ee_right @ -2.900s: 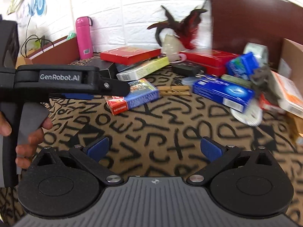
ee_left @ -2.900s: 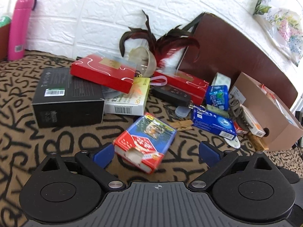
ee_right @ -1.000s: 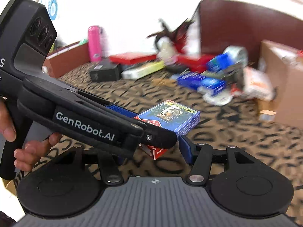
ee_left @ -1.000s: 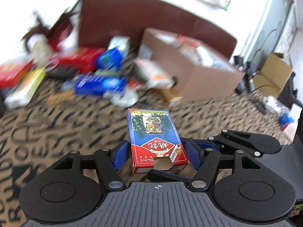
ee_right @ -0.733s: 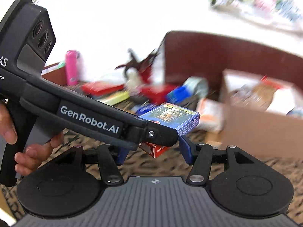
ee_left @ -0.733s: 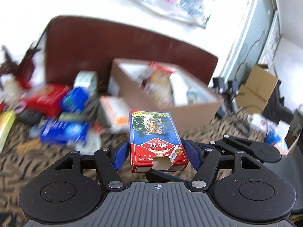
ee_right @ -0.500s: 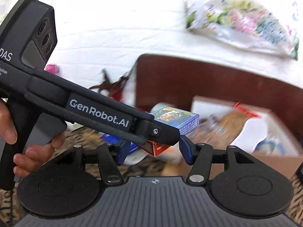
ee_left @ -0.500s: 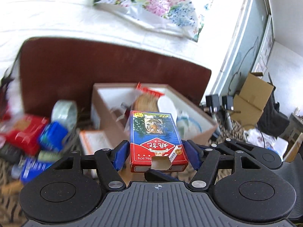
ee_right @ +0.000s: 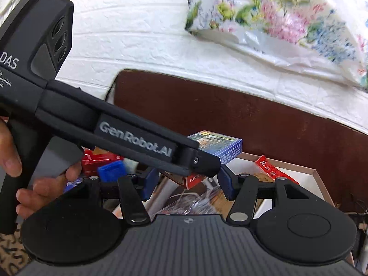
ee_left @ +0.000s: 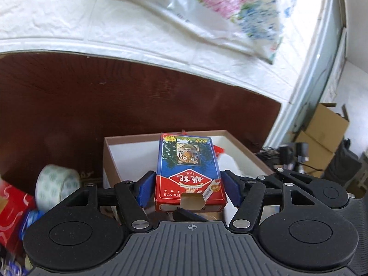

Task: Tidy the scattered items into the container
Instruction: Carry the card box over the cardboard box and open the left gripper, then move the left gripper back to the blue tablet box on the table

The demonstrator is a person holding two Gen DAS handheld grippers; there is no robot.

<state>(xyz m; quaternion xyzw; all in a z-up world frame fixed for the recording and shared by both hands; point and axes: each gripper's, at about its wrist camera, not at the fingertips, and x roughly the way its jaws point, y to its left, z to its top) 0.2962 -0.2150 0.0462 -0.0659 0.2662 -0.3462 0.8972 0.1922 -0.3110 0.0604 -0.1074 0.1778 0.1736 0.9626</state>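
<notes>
Gripping a card box (ee_left: 188, 169) by its long sides, the left claw (ee_left: 187, 189) holds it flat in the air over the open cardboard box (ee_left: 108, 158), blue pads (ee_left: 145, 189) pressed against either edge. The tiger picture faces up, the red end with its cut-out notch nearest the camera. In the right wrist view the same card box (ee_right: 220, 148) hangs above the container's (ee_right: 318, 179) white interior, where a red wrapper (ee_right: 269, 166) and clear-wrapped packets (ee_right: 195, 201) lie piled. The right claw (ee_right: 187, 185) sits below and behind the left tool's black arm (ee_right: 138, 138), its blue pads (ee_right: 226, 184) parted with nothing between them. A hand (ee_right: 43, 184) wraps the left tool's grip at the frame's left. Beside the container stand a tape roll (ee_left: 56, 187) and a red box (ee_left: 11, 209), before a dark brown board (ee_left: 69, 105) leaning on the white brick wall (ee_left: 92, 23), where a floral bag (ee_right: 276, 20) hangs.
</notes>
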